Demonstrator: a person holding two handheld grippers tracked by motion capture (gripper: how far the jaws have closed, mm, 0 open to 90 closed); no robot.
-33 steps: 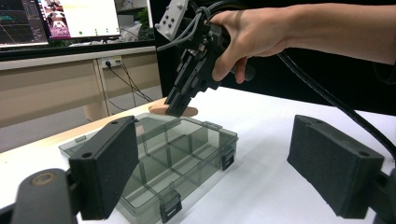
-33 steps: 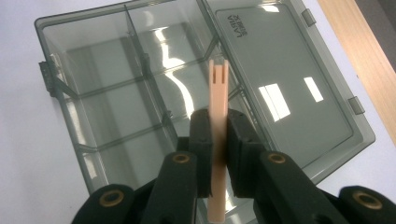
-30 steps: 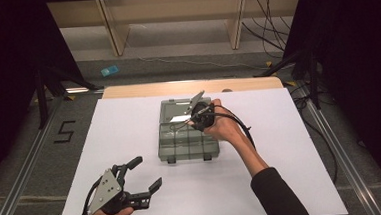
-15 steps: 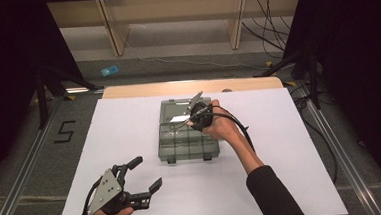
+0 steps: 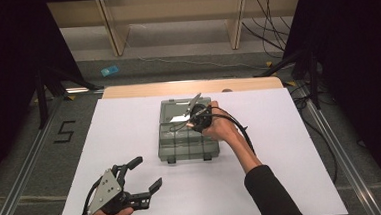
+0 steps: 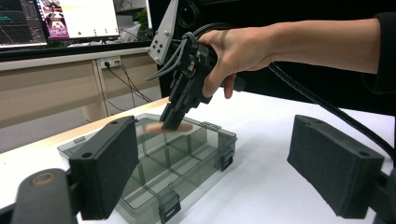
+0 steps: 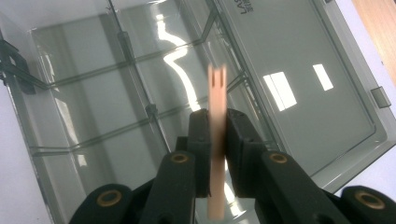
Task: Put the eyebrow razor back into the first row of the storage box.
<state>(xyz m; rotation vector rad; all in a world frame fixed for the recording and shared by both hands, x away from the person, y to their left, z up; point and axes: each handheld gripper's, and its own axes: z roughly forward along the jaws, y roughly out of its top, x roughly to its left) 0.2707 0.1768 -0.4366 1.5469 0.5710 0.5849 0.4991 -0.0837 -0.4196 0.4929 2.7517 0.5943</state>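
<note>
Our right claw (image 7: 217,140) pinches a tan peg (image 7: 216,140) above the open grey box (image 5: 188,137) mid-bench; our left claw (image 5: 140,175) rests wide open near the bench's (image 5: 282,172) front-left corner.

Lab | monitors (image 6: 56,21) | black curtains (image 5: 10,63) | floor cables (image 5: 268,12)

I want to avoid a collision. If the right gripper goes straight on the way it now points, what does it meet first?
Probably the grey compartment box. The right gripper, shut on a thin wooden piece, points down at the box, so that piece would likely touch first; whether lid or bottom is unclear.
</note>
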